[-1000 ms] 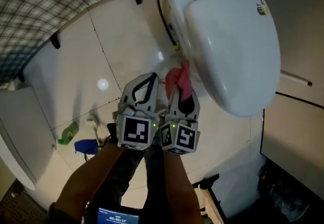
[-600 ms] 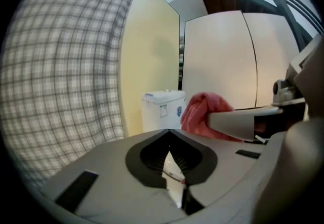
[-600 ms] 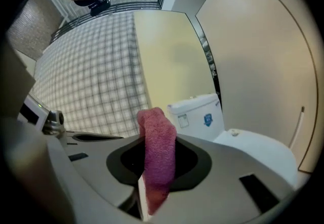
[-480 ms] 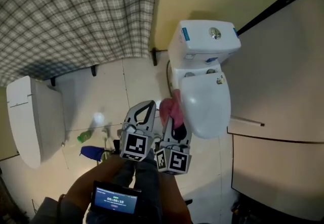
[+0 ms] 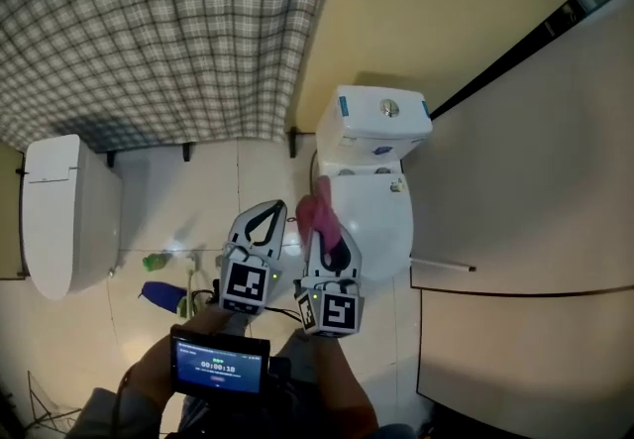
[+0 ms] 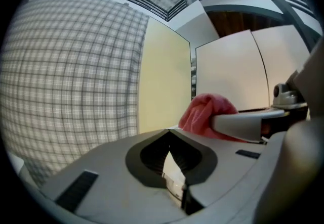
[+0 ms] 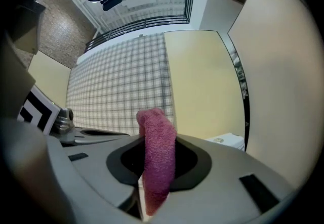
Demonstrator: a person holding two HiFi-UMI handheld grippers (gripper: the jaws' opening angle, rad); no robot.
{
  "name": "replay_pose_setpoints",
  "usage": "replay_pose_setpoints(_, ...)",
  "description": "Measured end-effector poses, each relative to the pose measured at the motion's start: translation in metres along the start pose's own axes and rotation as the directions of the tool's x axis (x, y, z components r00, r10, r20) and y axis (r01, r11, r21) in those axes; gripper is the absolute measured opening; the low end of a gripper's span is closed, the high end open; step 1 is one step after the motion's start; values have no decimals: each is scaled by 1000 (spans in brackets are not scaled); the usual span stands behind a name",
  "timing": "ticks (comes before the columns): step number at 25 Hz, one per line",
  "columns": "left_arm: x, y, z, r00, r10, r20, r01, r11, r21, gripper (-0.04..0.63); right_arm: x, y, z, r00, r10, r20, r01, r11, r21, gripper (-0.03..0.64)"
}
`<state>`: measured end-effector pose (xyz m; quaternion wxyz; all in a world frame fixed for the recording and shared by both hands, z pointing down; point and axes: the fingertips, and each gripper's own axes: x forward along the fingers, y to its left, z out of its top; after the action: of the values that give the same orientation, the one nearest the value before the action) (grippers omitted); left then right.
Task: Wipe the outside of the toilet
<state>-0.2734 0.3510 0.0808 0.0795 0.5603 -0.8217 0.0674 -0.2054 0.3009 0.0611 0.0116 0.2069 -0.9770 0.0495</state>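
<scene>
Cloth (image 7: 158, 153), perhaps terry, in right tool (image 5: 324, 237)

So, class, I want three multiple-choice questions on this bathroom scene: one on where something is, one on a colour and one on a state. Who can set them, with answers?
1. The green bottle lies
A. on a shelf
B. on the floor
C. in a basket

2. The cloth in the right gripper is
A. blue
B. white
C. pink

3. The toilet lid is
A. raised
B. closed
C. taken off

Answers:
1 B: the head view shows the bottle on the tiles, left of the grippers.
2 C: the right gripper view shows pink towelling clamped between the jaws.
3 B: in the head view the lid lies flat over the bowl.
</scene>
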Motion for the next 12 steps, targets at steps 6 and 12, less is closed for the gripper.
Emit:
replay_pose_setpoints(6, -15, -71, 25, 993, 97, 70, -95, 995, -42, 8, -49, -38, 29, 982, 181, 52, -179, 983, -44, 91)
replay_pose_setpoints(12, 10, -197, 44, 968, 211, 139, -211, 977, -17, 8, -119, -142, 52, 930, 355, 96, -349, 934, -72, 91)
